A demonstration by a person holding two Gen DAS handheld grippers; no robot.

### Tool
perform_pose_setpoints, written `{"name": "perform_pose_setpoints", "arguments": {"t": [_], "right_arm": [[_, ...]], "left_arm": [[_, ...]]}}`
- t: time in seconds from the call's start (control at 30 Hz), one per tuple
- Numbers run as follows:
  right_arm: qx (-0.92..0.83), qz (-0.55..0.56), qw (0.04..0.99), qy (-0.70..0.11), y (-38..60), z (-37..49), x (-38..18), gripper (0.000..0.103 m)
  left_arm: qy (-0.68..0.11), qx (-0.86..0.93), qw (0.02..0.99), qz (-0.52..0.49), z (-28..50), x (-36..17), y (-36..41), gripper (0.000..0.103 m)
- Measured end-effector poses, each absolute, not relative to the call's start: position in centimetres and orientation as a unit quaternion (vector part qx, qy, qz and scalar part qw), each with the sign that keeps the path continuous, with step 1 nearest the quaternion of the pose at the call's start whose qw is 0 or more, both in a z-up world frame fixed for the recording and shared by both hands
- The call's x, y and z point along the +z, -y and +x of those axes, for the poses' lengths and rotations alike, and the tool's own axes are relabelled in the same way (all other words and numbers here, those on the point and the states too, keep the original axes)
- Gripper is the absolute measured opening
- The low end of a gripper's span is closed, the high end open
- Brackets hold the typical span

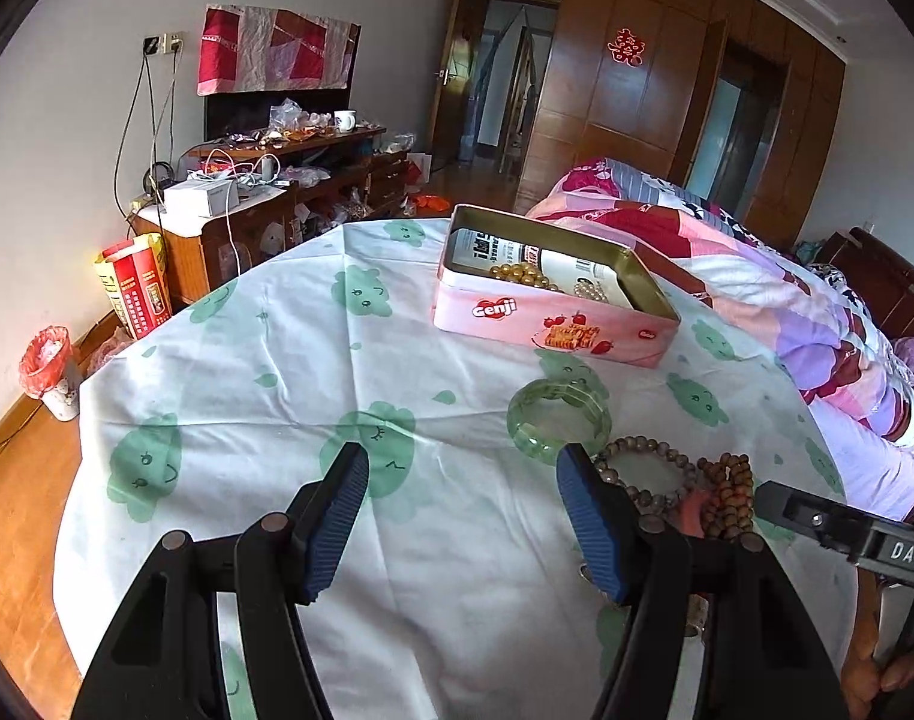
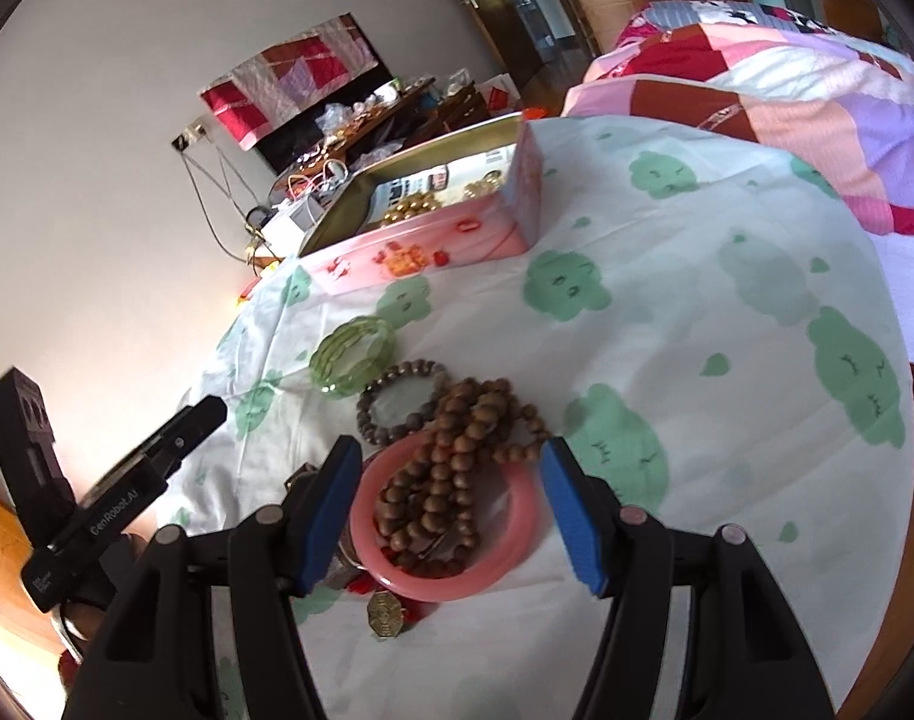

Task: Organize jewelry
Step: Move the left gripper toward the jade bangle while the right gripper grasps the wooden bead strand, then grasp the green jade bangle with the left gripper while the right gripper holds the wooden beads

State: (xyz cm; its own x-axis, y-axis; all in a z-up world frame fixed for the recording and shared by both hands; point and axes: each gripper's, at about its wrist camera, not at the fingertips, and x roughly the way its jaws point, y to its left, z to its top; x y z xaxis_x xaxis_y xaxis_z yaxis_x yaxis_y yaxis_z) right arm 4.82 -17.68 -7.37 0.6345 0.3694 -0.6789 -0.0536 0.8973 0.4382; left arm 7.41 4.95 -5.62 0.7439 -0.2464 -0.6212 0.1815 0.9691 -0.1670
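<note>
Jewelry on counter (image 2: pixel 727 324), 4 loose pieces: green bangle (image 2: pixel 353 355), grey bead bracelet (image 2: pixel 373 405), brown bead string (image 2: pixel 451 480) heaped across pink bangle (image 2: pixel 517 540). Pink tin (image 2: pixel 457 234), open, already holds pearls, well apart. Right gripper (image 2: pixel 451 510) hangs over the pink bangle, jaws apart, nothing held. Left gripper (image 1: pixel 463 516) empty, jaws apart, beside the green bangle. Risk: closing here could snag beads and drag 2 pieces together.
</note>
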Motion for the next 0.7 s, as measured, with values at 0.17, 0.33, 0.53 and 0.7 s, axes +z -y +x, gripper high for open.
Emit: {"name": "perform_pose_setpoints", "arguments": {"t": [0.17, 0.33, 0.53, 0.7], "right_arm": [[0.115, 0.167, 0.883, -0.422, 16.5, 5.3, -7.8, 0.065], [0.110, 0.150, 0.883, -0.431, 15.8, 5.9, -8.4, 0.065], [0.107, 0.138, 0.885, -0.433, 15.7, 7.0, -8.8, 0.037], [0.123, 0.165, 0.886, -0.416, 16.7, 6.7, -8.1, 0.026]], "left_arm": [[-0.337, -0.108, 0.934, -0.049, 7.1, -5.6, -5.2, 0.066], [-0.338, -0.109, 0.933, -0.052, 7.0, -5.6, -5.2, 0.066], [-0.340, -0.110, 0.933, -0.051, 6.9, -5.7, -5.2, 0.066], [-0.341, -0.110, 0.932, -0.049, 7.0, -5.8, -5.1, 0.066]]}}
